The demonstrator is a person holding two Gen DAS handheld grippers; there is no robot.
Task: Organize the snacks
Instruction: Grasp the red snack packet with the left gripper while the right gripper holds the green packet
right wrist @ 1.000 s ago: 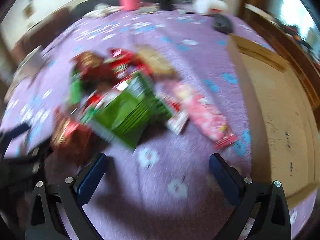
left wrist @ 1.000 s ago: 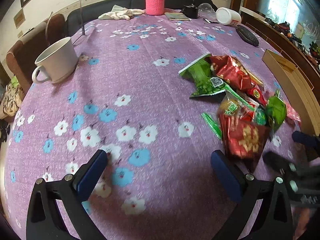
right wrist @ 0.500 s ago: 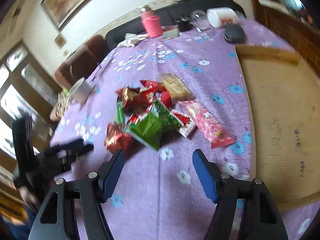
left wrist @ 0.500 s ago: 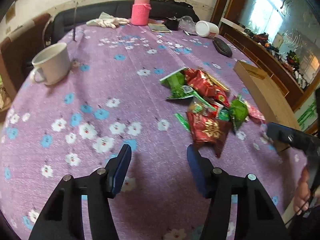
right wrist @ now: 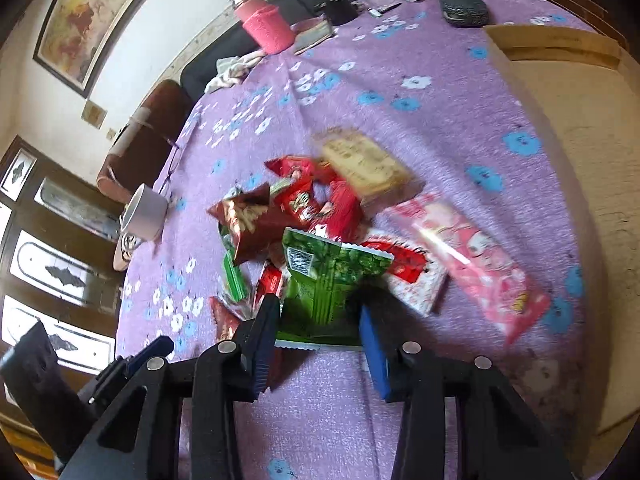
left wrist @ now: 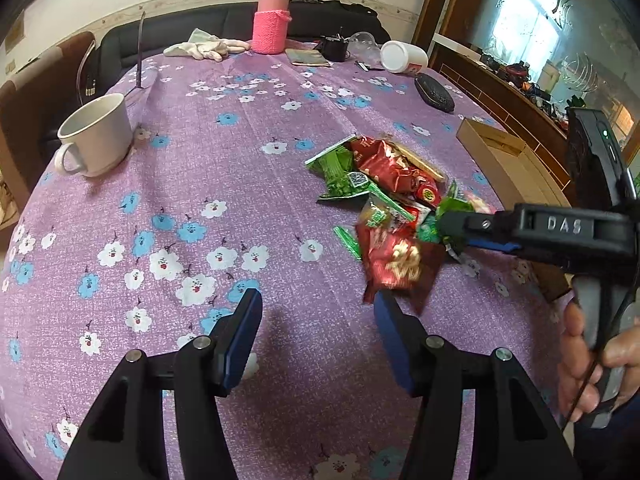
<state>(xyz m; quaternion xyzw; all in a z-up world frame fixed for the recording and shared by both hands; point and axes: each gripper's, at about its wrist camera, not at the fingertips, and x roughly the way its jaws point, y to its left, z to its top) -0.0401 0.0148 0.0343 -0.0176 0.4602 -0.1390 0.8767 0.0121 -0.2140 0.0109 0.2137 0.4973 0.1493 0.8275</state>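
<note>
Closing around the green snack packet (right wrist: 328,280), right tongs (right wrist: 320,332); left tongs (left wrist: 318,320) gape empty.

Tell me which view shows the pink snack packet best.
The right wrist view: the pink snack packet lies in full at the right edge of the snack pile, beside the cardboard box, though a little blurred. In the left wrist view only a sliver of pink shows behind the pile and the right gripper.

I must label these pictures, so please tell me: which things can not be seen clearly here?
- Cardboard box, right wrist view: cut off by the frame edge.
- Pink snack packet, right wrist view: print blurred.
- Right gripper, left wrist view: fingertips buried among the snack pile, grip unclear.
</note>
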